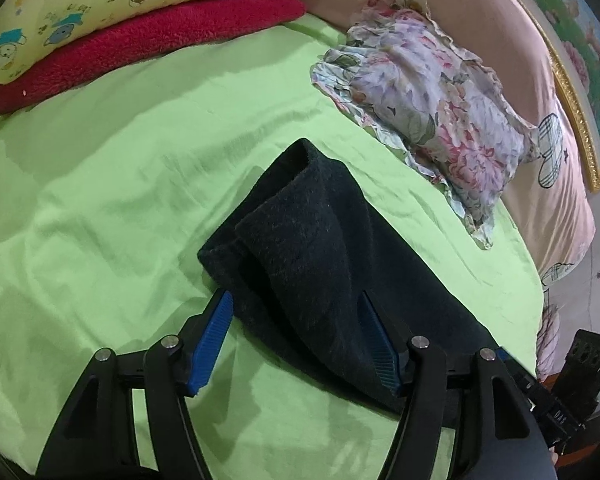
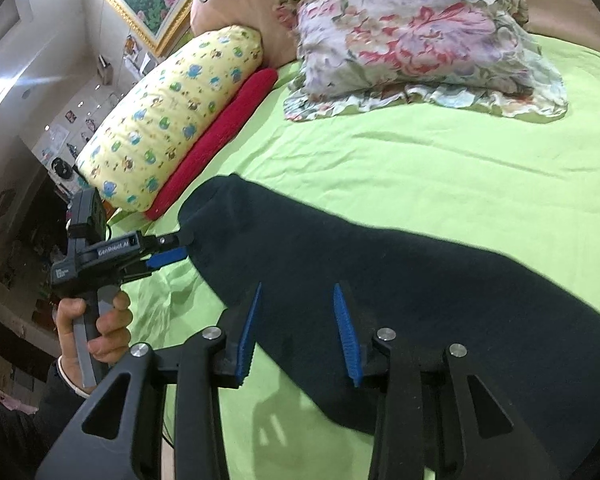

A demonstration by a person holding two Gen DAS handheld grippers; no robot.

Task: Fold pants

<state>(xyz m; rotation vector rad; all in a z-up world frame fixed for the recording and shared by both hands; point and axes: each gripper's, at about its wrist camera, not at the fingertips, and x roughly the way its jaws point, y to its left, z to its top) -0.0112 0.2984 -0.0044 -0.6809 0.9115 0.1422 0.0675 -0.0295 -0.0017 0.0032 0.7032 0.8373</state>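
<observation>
Hovering just above the near edge of the dark pants [image 1: 320, 248], left gripper [image 1: 300, 340] with blue pads parted wide and gripping nothing; right gripper [image 2: 298, 332] narrower but likewise clear of the cloth, jaws spread over the same edge. Lying folded lengthwise on the green sheet [image 1: 100, 200], near side of the floral pillow [image 1: 432, 92]. Probably sitting between folds, though blur is hiding the layers. Needing next a fresh pinch at one end of the pants, then carrying it across to the other
</observation>
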